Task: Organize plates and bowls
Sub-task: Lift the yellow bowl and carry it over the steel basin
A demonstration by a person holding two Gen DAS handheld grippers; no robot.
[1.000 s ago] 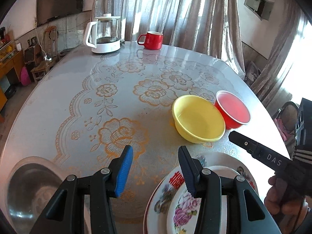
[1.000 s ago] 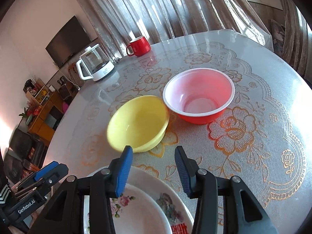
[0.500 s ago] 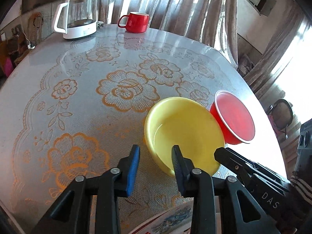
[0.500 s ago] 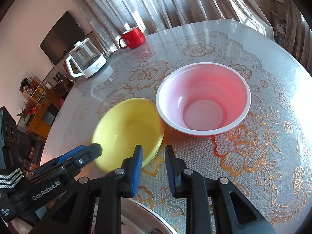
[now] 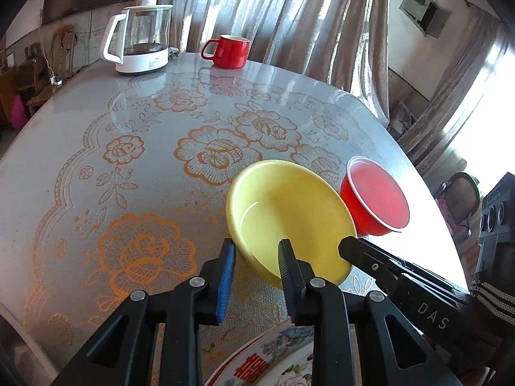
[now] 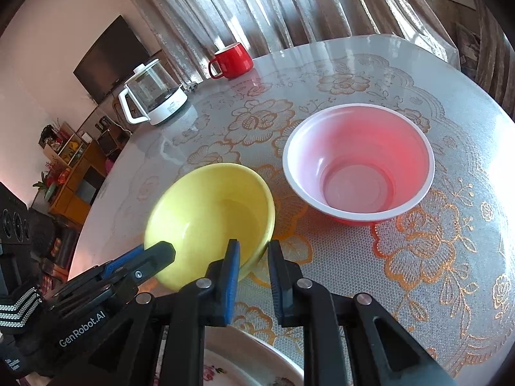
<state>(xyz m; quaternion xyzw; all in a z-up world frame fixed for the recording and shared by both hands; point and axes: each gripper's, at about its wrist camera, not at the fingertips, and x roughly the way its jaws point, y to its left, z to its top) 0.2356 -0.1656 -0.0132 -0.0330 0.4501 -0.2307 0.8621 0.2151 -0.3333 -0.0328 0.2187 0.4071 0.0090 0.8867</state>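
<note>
**Ann:** Left wrist view first: where is the yellow bowl (image 5: 289, 212) against the left gripper (image 5: 256, 257)?

**Bo:** Dead ahead at twelve o'clock. Its near wall sits between the two fingers, the blue pad outside and the black one inside, and they are drawn in on that wall, pinching it.

**Ann:** And the right gripper (image 6: 254, 254)?

**Bo:** It has the same bowl. From its own camera the bowl lies at eleven o'clock, with the rim caught in a narrow gap, blue pad inside and black finger outside.

**Ann:** The red bowl (image 6: 357, 173)?

**Bo:** On the table (image 5: 145, 160) at two o'clock from the yellow one, just beside it. A flowered plate (image 5: 273, 363) lies at six, under the fingers. The kettle (image 5: 141, 41) and the mug (image 5: 230, 51) stand at the far edge.
</note>
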